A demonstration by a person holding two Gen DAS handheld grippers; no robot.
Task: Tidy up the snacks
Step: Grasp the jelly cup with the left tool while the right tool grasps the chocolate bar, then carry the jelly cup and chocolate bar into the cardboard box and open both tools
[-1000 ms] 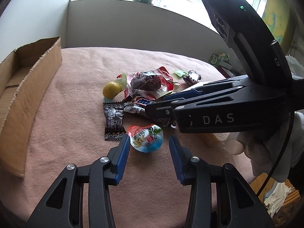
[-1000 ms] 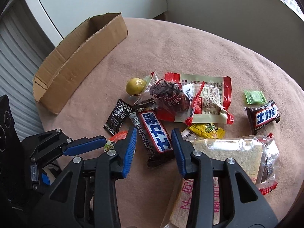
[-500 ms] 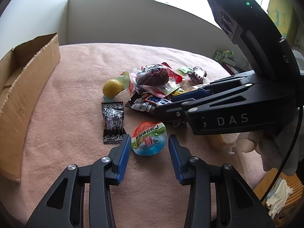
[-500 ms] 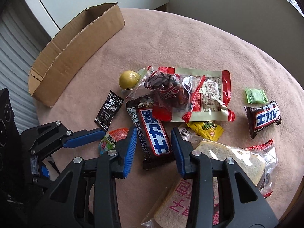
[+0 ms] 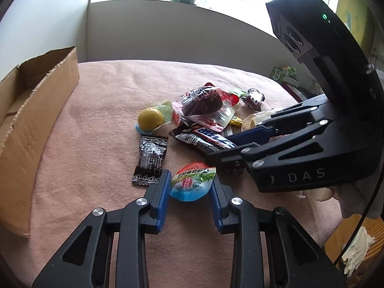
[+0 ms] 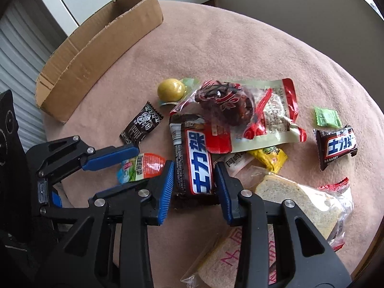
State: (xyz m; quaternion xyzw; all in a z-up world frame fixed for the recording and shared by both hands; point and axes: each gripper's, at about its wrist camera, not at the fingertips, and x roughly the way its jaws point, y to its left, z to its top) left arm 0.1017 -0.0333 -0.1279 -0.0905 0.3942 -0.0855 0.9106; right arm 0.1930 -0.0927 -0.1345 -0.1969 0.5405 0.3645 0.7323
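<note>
Left tongs (image 5: 190, 187) have just been closed onto the jelly cup (image 5: 192, 183); right tongs (image 6: 194, 180) probably pinched on the chocolate bar (image 6: 195, 165) beside it, so both look box-ready (image 6: 96, 48).

left wrist: close, oblique | right wrist: steeper | shared: snack pile (image 5: 206, 120)

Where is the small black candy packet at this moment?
In the left wrist view the black candy packet lies flat on the pink cloth, just left of the jelly cup, below the yellow ball snack, between the pile and the cardboard box.
</note>
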